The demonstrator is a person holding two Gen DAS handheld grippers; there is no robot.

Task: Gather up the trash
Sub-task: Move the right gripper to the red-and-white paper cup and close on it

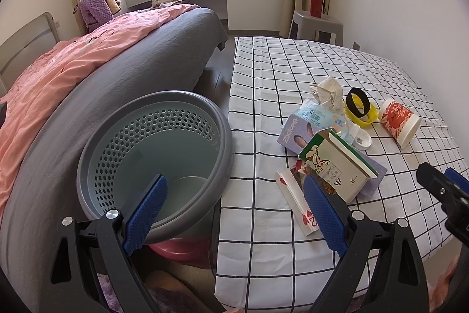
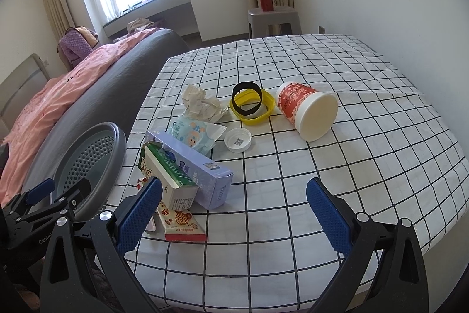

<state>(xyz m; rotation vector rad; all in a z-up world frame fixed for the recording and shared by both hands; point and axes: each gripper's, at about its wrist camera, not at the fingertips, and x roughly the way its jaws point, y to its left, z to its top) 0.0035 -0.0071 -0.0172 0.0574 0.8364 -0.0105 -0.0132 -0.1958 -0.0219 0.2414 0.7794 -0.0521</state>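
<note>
Left wrist view has the left claw (image 1: 234, 201) spread wide and holding nothing, one blue finger over the grey perforated bin (image 1: 152, 154) and the other over the near edge of the trash heap. Right wrist view shows the right claw (image 2: 234, 213) equally wide apart and empty, hovering above the checked tabletop (image 2: 337, 181) in front of the pile.

The trash all lies on the tabletop: a green-and-white carton (image 2: 170, 181) leaning on a lilac box (image 2: 202, 175), a flat red snack packet (image 2: 181, 225) under them, a wet-wipe pack (image 2: 196, 134), crumpled paper (image 2: 202, 104), a white cap (image 2: 238, 140), a yellow ring with a black band (image 2: 252, 104) and a tipped paper cup (image 2: 307, 110).

Risks, as I judge them: the carton rests loosely on the box, so a pinch on either could topple the other or push it off the edge beside the bin. The cup lies on its side and may roll away if nudged. The flat packet and cap offer little to bite on. The two claws are near one another at the pile and could clash.

Only the left view looks into the bin, seemingly empty but for a pale disc (image 1: 187, 184) on its floor, and shows it perched on something pink (image 1: 181, 250); a careless drop could tilt it. Only the right view shows the cup's closed end and the whole packet
</note>
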